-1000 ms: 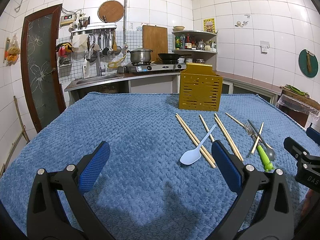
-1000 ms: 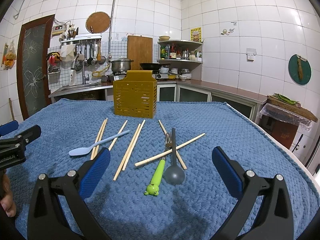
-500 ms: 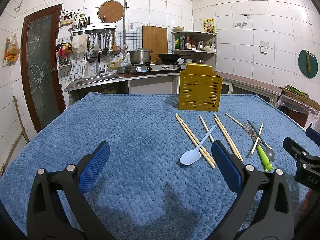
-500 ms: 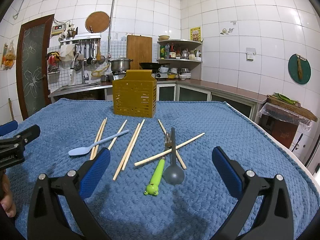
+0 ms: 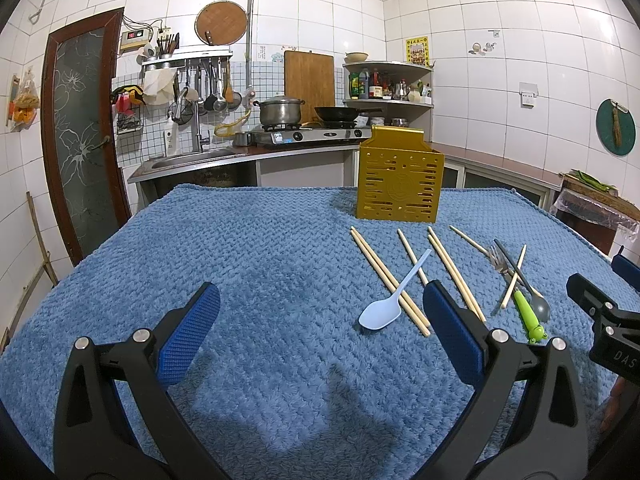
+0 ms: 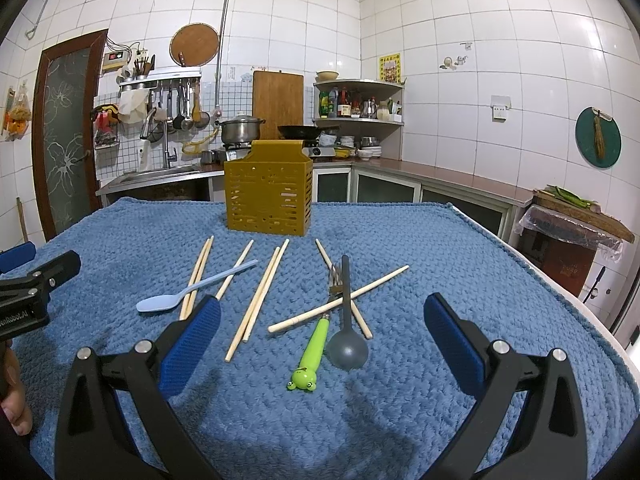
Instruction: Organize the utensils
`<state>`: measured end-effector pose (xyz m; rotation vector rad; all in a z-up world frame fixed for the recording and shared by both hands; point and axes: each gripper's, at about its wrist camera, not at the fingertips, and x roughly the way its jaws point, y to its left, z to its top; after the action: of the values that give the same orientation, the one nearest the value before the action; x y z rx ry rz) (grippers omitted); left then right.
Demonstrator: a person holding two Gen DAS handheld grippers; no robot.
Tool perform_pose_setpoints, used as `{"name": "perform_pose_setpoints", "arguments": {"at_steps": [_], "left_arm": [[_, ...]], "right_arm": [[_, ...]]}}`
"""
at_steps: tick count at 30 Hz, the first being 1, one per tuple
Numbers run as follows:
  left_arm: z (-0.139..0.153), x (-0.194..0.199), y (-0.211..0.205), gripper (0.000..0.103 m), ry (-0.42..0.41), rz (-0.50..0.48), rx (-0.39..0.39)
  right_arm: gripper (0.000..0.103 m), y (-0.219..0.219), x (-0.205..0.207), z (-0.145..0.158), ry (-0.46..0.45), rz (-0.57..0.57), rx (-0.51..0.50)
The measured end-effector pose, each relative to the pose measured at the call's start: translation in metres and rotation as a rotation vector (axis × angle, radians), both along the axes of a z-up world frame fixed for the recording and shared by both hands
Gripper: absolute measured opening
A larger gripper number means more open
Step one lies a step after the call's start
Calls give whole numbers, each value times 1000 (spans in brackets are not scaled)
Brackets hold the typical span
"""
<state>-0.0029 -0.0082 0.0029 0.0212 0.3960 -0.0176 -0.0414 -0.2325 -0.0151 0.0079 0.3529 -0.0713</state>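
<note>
Lying scattered on a blue textured cloth [image 6: 400, 420] are the utensils: a pale blue spoon [image 6: 192, 289], several wooden chopsticks [image 6: 259, 295], a fork with a green frog-headed handle [image 6: 316, 342] and a dark grey spoon [image 6: 346, 330]. Behind them stands a mustard-yellow slotted utensil holder [image 6: 267, 196], upright near the far edge of the cloth. Most chopsticks run lengthwise toward the holder; one crosses slantwise over the fork and under the grey spoon. The pale spoon lies diagonally across two chopsticks, its bowl toward the camera and to the left. The fork's tines point at the holder, its frog end toward the right gripper [image 6: 320, 344], whose blue-padded fingers are spread wide above the cloth and grasp nothing. The left gripper [image 5: 320, 332] is likewise spread wide and empty, with the pale spoon's bowl between its fingers farther off. The holder's inside cannot be seen, and part of each gripper is cut off at the other view's edge.
</note>
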Motion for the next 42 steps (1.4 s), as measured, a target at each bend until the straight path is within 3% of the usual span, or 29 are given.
{"name": "perform_pose_setpoints", "arguments": {"at_steps": [42], "left_arm": [[-2, 6, 3, 98, 34, 10, -5]], "right_arm": [[99, -1, -5, 1, -3, -7, 6]]}}
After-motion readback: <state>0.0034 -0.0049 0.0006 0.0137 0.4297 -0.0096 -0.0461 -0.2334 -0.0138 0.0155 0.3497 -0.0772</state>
